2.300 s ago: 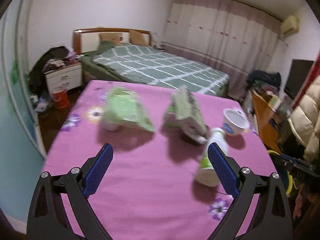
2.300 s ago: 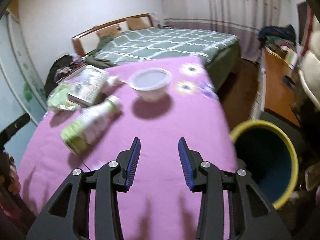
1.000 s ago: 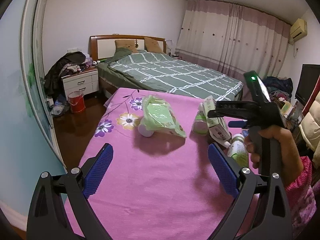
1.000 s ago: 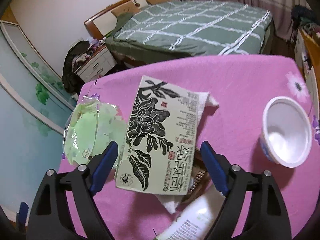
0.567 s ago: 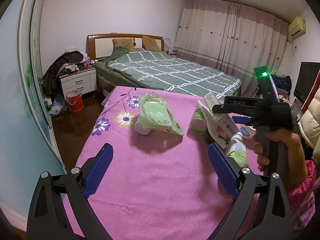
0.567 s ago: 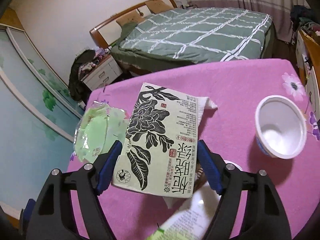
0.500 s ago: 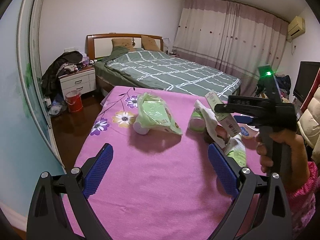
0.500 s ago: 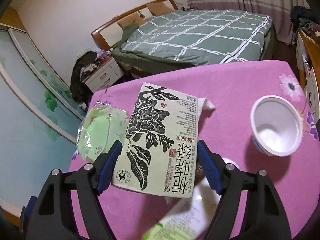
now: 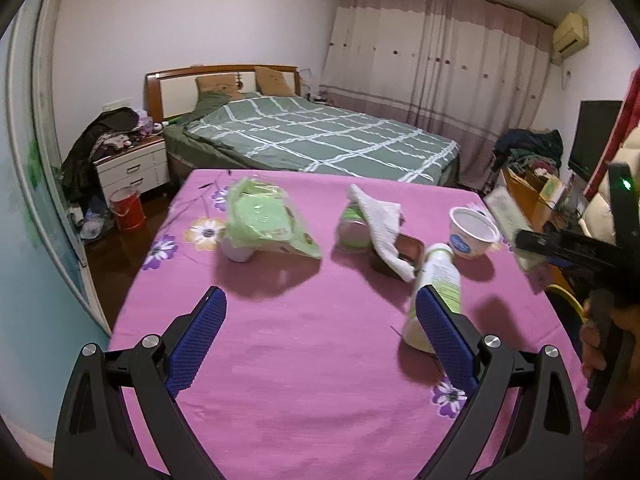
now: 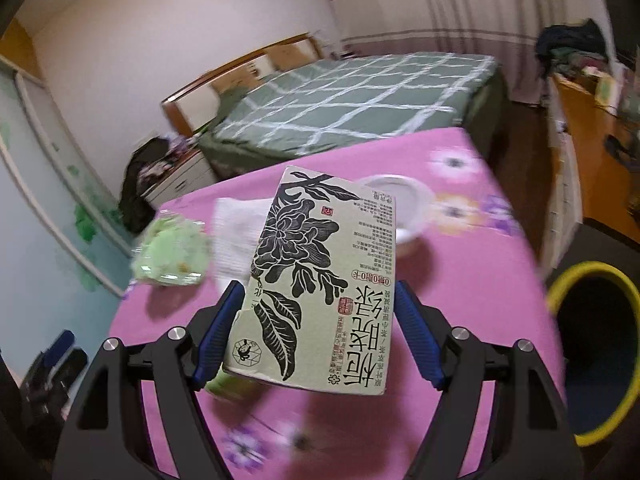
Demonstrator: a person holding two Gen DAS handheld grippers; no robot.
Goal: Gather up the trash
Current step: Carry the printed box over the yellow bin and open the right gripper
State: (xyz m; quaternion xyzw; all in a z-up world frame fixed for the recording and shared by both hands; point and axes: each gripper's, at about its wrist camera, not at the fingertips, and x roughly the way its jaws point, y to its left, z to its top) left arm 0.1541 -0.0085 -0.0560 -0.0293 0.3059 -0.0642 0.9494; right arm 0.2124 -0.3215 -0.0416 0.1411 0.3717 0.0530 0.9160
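Lifted since half a second ago, the tea box [image 10: 320, 280] now hangs clear of my pink floral tablecloth [image 10: 472, 280], leaving the white cloth [image 9: 384, 224] behind, and has swung toward the yellow-rimmed bin [image 10: 592, 344] at three o'clock. My right gripper [image 10: 316, 328] clamps its long sides, long axis pointing twelve o'clock. My left gripper [image 9: 320, 344] hangs wide open, empty, the bottle [image 9: 436, 292] near its right finger.

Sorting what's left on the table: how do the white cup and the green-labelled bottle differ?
The white cup stands upright with its mouth open; the bottle lies on its side, cap end towards the cup. The cup is short and wide; the bottle is long and narrow. The cup carries a blue label; the bottle's is green. Both rest untouched on the pink tablecloth.
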